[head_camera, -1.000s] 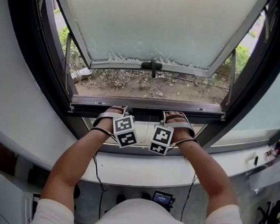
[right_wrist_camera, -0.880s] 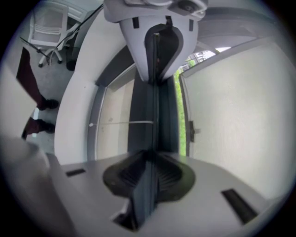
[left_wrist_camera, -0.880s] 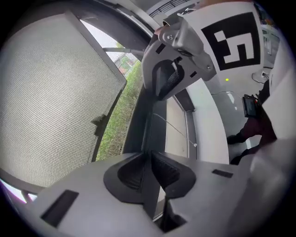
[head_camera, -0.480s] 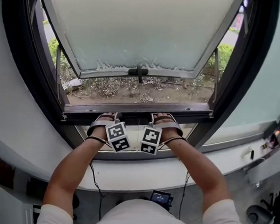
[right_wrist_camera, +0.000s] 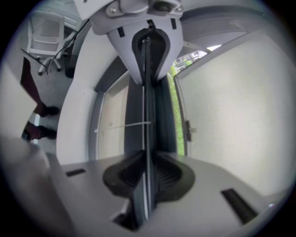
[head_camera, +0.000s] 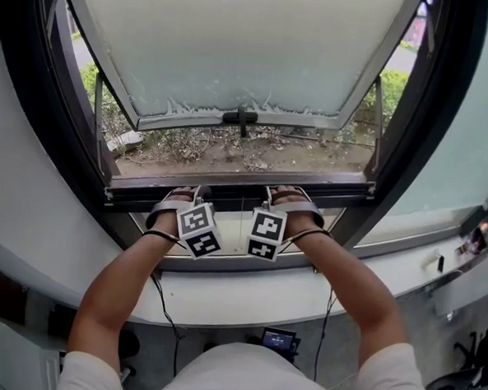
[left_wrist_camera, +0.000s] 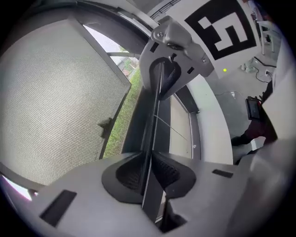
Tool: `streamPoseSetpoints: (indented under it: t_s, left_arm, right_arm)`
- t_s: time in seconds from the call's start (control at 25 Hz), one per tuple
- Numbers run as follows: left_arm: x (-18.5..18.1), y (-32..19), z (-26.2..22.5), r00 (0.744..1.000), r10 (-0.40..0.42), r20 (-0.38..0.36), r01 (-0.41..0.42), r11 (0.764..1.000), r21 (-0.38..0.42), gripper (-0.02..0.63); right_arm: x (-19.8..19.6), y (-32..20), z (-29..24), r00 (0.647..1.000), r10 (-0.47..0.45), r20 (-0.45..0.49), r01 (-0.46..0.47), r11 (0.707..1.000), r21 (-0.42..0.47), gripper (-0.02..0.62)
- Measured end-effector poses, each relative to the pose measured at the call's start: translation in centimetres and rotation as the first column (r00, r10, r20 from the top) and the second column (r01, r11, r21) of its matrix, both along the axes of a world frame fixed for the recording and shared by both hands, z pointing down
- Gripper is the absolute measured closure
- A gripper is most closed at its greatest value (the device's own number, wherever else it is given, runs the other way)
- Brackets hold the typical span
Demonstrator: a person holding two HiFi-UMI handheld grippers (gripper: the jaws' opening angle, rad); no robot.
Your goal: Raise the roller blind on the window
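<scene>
A dark horizontal bar (head_camera: 236,191), the blind's rail, spans the window opening, with pale beige blind fabric (head_camera: 235,231) below it. My left gripper (head_camera: 185,195) and right gripper (head_camera: 282,196) sit side by side on the bar's middle, their marker cubes toward me. In the left gripper view my left gripper (left_wrist_camera: 155,129) is shut, both ribbed pads pressing on the bar's thin dark edge (left_wrist_camera: 149,139). In the right gripper view my right gripper (right_wrist_camera: 145,120) is shut on the same edge (right_wrist_camera: 145,106). The fingertips are hidden behind the hands in the head view.
Beyond the bar, a frosted window sash (head_camera: 237,41) with a dark handle (head_camera: 240,116) hangs open outward over soil and plants (head_camera: 246,153). A dark frame (head_camera: 35,111) surrounds the opening. A white sill (head_camera: 238,293) runs below, with cables and a small screen (head_camera: 276,339) beneath.
The head view has shifted slightly. Both grippers keep their hold on the bar, and it has not visibly moved against the window frame.
</scene>
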State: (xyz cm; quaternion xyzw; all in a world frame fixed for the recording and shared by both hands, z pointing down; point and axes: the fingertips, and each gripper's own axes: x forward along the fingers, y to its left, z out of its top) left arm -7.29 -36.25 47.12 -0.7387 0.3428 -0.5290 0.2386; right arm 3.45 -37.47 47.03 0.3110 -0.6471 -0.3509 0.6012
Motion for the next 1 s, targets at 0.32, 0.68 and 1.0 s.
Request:
streamPoseSetpoints:
  t_s: [0.32,0.68,1.0]
  left_arm:
    - [0.1,-0.6,-5.1,0.998,0.016,-0.059,-0.013,0.998,0.053,0.537]
    - [0.2,-0.1,-9.0,0.990,0.031,-0.139,-0.018,0.996,0.093,0.537]
    - [0.1,-0.3,-13.3,0.977,0.043,-0.209,-0.015,0.991,0.131,0.537]
  right_arm:
    - [0.1,-0.7,-5.0,1.000,-0.016,0.012,0.015,0.995,0.096,0.522]
    - [0.1,-0.3,-8.9,0.999,-0.030,0.040,0.024,0.989,0.143,0.522]
    - [0.0,-0.5,-12.9,0.993,-0.045,0.108,0.023,0.979,0.203,0.522]
